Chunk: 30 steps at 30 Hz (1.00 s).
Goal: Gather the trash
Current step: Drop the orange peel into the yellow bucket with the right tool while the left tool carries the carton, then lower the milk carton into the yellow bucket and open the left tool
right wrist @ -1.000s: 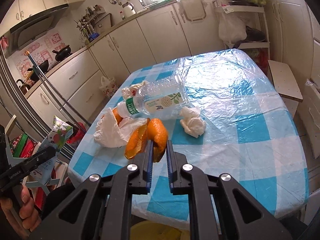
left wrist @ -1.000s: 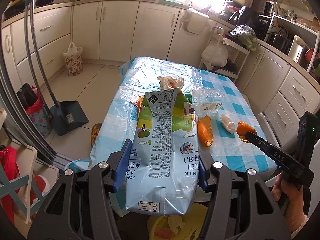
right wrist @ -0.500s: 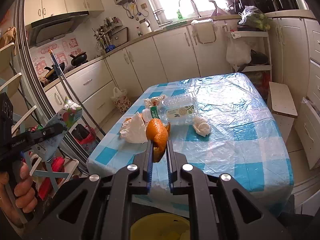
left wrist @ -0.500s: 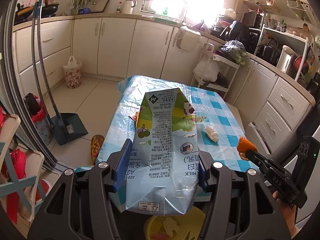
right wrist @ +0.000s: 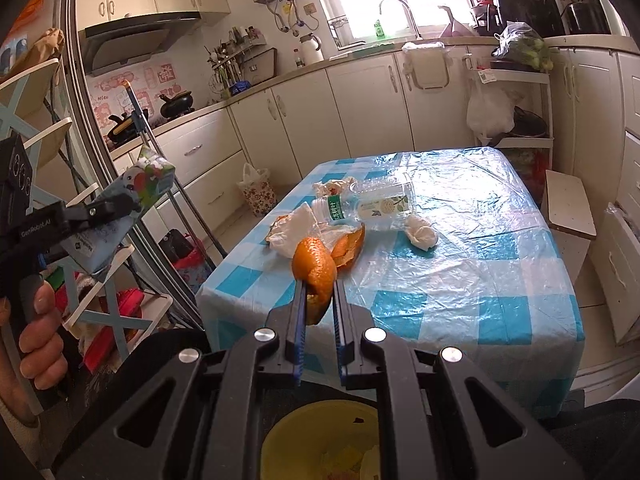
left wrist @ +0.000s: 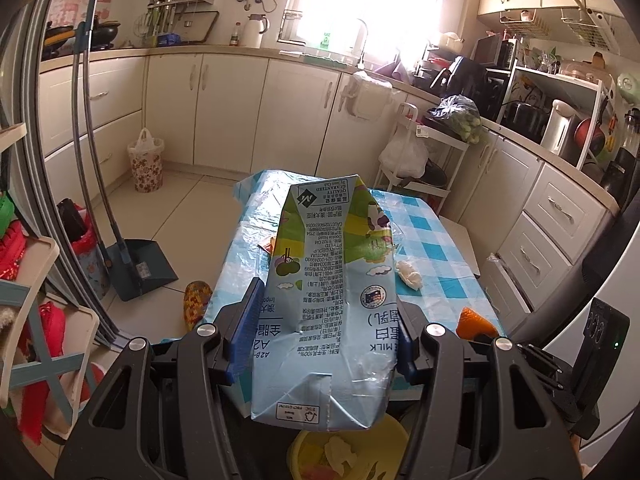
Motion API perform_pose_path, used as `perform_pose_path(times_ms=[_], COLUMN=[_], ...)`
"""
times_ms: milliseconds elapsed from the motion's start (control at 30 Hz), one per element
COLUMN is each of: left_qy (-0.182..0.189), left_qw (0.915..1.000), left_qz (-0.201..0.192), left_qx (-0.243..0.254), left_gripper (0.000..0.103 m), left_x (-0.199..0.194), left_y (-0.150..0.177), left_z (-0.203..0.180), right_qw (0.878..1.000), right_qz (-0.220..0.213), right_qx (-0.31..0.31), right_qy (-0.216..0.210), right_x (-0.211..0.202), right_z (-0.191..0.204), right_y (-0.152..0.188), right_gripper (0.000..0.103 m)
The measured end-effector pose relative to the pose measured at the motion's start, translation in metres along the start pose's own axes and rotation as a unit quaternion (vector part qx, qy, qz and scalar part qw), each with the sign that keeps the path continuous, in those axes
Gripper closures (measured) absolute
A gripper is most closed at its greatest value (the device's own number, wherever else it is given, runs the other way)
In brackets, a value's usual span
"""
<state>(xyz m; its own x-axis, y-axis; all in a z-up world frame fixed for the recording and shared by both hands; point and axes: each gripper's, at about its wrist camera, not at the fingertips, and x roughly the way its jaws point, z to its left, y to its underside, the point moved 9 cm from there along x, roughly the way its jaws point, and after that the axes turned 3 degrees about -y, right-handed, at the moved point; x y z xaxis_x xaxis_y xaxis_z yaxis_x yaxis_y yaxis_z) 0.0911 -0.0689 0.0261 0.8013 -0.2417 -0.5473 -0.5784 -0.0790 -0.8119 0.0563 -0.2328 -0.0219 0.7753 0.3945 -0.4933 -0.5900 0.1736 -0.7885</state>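
Note:
My left gripper is shut on a crushed blue milk carton, held above a yellow bin; the same carton shows at the left of the right wrist view. My right gripper is shut on a piece of orange peel, also over the yellow bin. On the blue checked table lie a second orange peel, a clear plastic bottle, a white plastic bag and a crumpled tissue.
A dustpan and broom stand on the floor at the left. A small flowered bin sits by the cabinets. A shelf rack is close on the left. A white stool stands right of the table.
Both grippers have pulled back and risen away from the table, carrying the carton and the peel. The table now looks farther off and the yellow bin shows more fully below.

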Motion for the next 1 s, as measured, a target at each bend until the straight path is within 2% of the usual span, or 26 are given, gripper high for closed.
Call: perform_pose_path(times_ms=[367,733,800,833,1000], left_qy=[0.006,0.01,0.011,0.011,0.011], left_qw=[0.9999,0.9998,0.9998,0.9998,0.9998], left_qz=[-0.005,-0.006,-0.008,-0.008,-0.008], left_qx=[0.008,0.015,0.015,0.015,0.015], left_gripper=[0.049,0.049,0.049,0.049,0.049], left_x=[-0.014,-0.019,-0.021,-0.022,-0.022], left_y=[0.007,0.01,0.01,0.01,0.011], left_z=[-0.002,-0.008,-0.008,-0.007,-0.006], right_qw=[0.998,0.989,0.988,0.988,0.992], right_qz=[0.042,0.136,0.143,0.143,0.121], right_qx=[-0.036,-0.059,-0.056,-0.054,-0.043], right_qy=[-0.01,-0.011,-0.007,-0.004,0.005], right_x=[-0.004,0.014,0.015,0.014,0.008], right_z=[0.021,0.03,0.028,0.028,0.023], right_y=[0.031,0.075,0.078,0.078,0.071], right_gripper=[0.089,0.085,0.073,0.062,0.05])
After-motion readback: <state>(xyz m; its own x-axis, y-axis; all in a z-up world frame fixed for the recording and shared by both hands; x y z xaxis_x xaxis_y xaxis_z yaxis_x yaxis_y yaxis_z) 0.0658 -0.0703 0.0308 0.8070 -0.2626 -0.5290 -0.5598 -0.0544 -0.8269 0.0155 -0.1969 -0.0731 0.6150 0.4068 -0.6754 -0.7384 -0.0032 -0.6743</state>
